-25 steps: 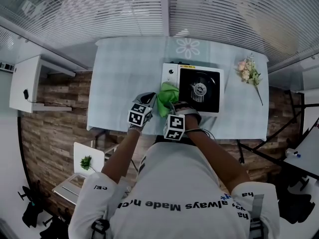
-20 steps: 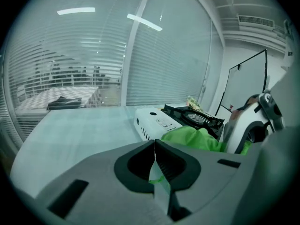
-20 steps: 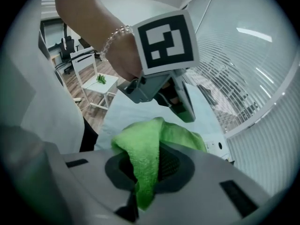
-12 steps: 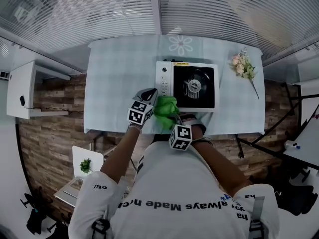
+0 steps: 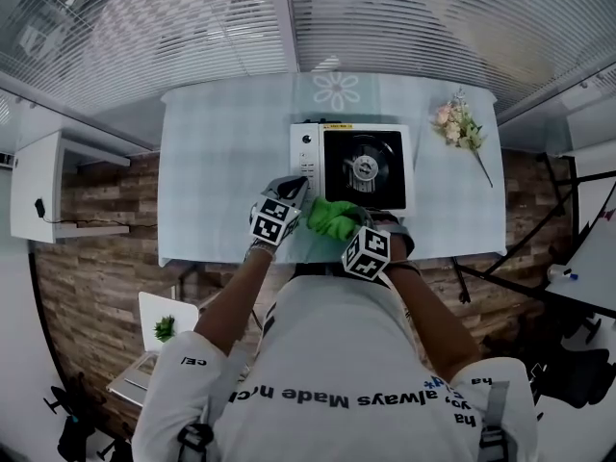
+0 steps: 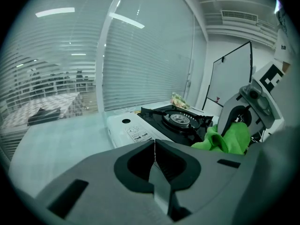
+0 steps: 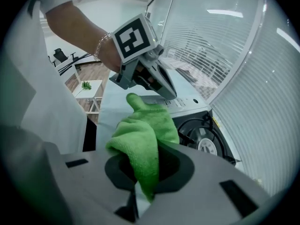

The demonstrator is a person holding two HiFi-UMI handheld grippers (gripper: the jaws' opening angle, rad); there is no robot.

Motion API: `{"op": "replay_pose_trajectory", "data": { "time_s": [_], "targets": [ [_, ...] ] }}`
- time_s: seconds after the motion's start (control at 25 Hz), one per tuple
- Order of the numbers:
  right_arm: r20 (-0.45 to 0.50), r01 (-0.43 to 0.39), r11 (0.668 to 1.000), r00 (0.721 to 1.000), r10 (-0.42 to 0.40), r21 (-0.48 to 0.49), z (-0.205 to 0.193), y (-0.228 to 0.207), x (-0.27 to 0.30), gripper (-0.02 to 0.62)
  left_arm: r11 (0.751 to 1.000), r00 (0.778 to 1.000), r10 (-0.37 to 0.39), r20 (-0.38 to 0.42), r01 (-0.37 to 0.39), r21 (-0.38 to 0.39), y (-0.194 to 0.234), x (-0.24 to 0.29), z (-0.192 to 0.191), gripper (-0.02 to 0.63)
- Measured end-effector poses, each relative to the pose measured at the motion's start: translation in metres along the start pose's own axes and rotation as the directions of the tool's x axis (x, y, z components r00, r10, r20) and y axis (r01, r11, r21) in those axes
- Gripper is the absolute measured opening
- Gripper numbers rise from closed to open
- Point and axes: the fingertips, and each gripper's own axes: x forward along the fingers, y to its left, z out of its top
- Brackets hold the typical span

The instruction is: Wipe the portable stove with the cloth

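Pulled back since a second ago toward the table's (image 5: 221, 162) near edge, in front of the portable stove (image 5: 351, 166), the green cloth (image 5: 332, 218) is clamped in the right gripper (image 5: 346, 225). The left gripper (image 5: 295, 189) is pressed closed, empty, just beside the cloth.

Window blinds (image 5: 433, 27); wood-plank floor (image 5: 96, 258)

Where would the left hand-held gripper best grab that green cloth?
Probably the loose bunched end of the green cloth, coming from the left: the right hand-held gripper clamps the other end, and the free lobe points toward the left hand-held gripper.
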Motion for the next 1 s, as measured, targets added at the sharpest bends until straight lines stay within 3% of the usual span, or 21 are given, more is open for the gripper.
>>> {"op": "replay_pose_trajectory", "data": {
  "time_s": [0.36, 0.52, 1.0],
  "targets": [
    [0.009, -0.003, 0.998, 1.000, 0.002, 0.061, -0.006, -0.008, 0.003, 0.026, 1.000, 0.999, 0.003, -0.037, -0.002, 0.017, -0.002, 0.006, -0.007, 0.012],
    [-0.002, -0.005, 0.995, 1.000, 0.005, 0.103, -0.021, -0.012, -0.002, 0.026, 0.998, 0.999, 0.014, -0.052, -0.011, 0.054, -0.003, 0.007, -0.008, 0.012],
    [-0.023, -0.019, 0.974, 0.999, 0.025, 0.227, -0.061, -0.029, -0.018, 0.026, 0.997, 0.994, 0.038, -0.102, -0.030, 0.074, -0.003, 0.007, -0.009, 0.012]
  ]
}}
